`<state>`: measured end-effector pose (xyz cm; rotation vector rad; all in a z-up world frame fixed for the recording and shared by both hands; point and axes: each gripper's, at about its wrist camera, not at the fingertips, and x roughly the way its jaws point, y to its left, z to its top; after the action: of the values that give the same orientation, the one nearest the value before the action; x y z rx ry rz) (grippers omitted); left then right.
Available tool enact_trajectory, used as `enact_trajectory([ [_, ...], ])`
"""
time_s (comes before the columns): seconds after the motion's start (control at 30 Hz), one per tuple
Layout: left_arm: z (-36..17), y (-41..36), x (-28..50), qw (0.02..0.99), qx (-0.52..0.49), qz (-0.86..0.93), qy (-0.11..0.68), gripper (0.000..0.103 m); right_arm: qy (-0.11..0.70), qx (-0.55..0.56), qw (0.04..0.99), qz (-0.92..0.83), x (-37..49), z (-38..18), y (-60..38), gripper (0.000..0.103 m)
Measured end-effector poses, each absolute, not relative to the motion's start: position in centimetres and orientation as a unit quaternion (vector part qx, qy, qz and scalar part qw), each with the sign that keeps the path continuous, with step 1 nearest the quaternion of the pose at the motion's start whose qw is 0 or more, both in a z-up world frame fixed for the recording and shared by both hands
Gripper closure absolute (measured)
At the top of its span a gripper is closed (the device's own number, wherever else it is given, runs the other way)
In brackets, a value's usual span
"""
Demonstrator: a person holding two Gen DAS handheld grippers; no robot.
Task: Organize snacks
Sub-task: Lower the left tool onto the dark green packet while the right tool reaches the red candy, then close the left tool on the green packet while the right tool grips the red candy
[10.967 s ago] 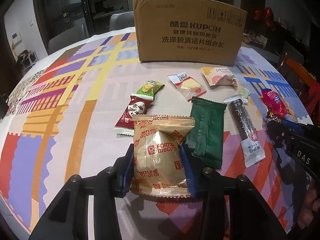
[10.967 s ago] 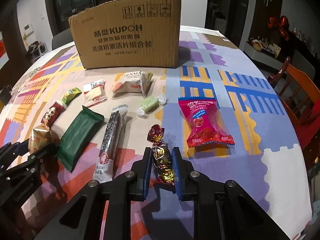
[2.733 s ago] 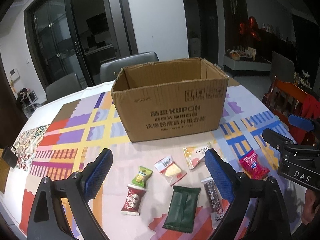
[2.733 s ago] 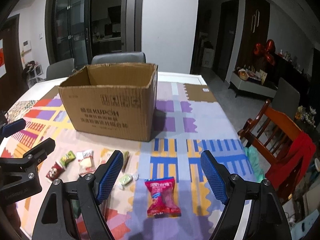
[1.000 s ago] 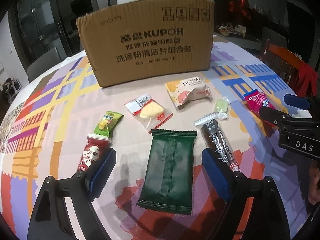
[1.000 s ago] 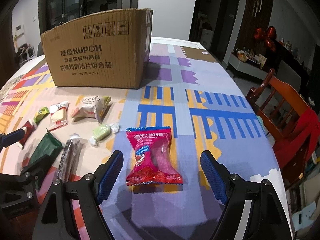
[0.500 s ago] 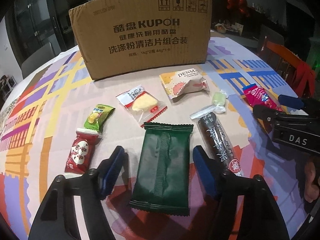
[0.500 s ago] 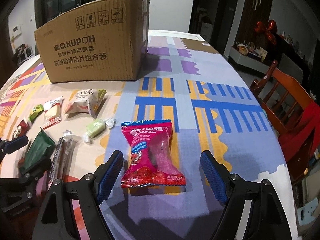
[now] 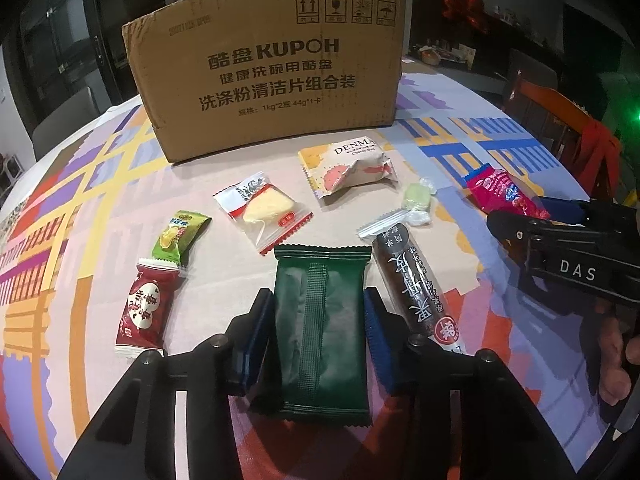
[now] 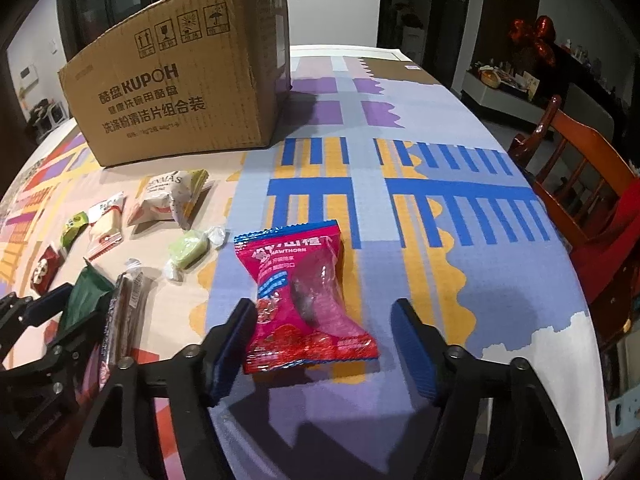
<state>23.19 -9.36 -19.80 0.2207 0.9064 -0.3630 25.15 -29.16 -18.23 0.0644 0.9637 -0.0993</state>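
Left wrist view: the left gripper (image 9: 320,334), with ridged blue pads on black angular arms, straddles a dark green packet (image 9: 320,332); its jaws have just been closing, and the pads now lie against the packet's long edges, so it reads as gripped. The packet is a flat, glossy rectangular pouch with crimped, saw-toothed ends and a raised seam down its middle; it lies on the tablecloth (image 9: 100,208), a smooth cloth printed in blocks of purple, yellow, blue and red. Just beside it on the right lies a long brown stick wrapper (image 9: 416,280); to the left, a red sweet (image 9: 144,312) and a small green one (image 9: 180,236); beyond, a clear-wrapped yellow cake (image 9: 266,210), a pale puffed pouch (image 9: 352,172) and a twist-wrapped pale green candy (image 9: 416,200). Behind them stands a corrugated cardboard box (image 9: 272,76), printed in black.

Right wrist view: the right gripper (image 10: 324,344) has just been closing, yet its pads stand apart from the crinkled magenta foil packet (image 10: 304,296) lying flat between them; only the left pad is near its edge.
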Motion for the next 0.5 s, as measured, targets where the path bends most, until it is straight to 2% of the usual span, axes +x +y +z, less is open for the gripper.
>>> enact_trajectory([
  [0.07,-19.77,-9.38,23.13,0.878,0.107,-0.172,0.435,0.059,0.462,0.031,0.885,-0.043,25.1,-18.16,-29.01,0.045],
  [0.5,-18.93,-9.03,23.02,0.883,0.102,-0.166,0.426,0.059,0.454,0.028,0.89,-0.029,24.62,-17.4,-28.52,0.056],
])
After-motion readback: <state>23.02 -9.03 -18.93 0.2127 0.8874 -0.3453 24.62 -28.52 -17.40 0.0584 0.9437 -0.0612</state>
